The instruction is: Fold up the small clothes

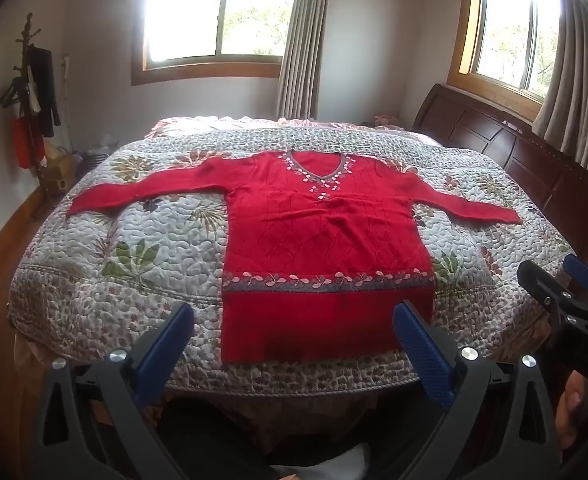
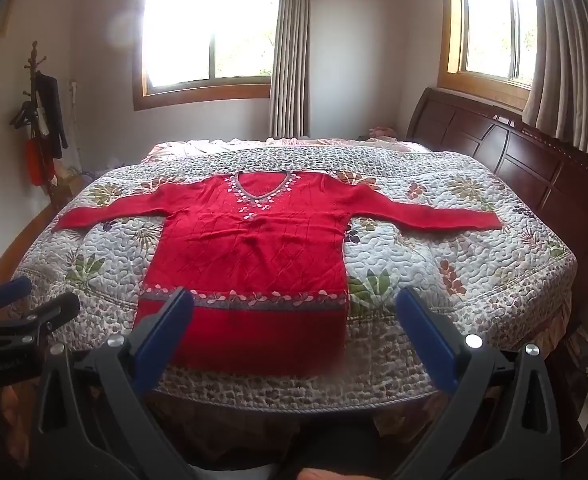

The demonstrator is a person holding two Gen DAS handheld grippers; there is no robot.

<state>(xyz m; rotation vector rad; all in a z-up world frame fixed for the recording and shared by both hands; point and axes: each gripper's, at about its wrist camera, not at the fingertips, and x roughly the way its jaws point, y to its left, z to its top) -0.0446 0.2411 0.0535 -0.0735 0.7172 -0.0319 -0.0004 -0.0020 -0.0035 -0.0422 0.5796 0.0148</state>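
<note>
Red sweater flat on quilt, headboard right; both grippers' jaws wide, empty.

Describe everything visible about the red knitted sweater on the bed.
The red knitted sweater lies flat, front up and unfolded on the floral quilted bedspread, both long sleeves spread sideways. It has a grey V-neck trimmed with pale leaf shapes, a diamond-textured body and a grey leaf-patterned band above the ribbed hem. The hem faces the cameras. Neither gripper touches it.
</note>
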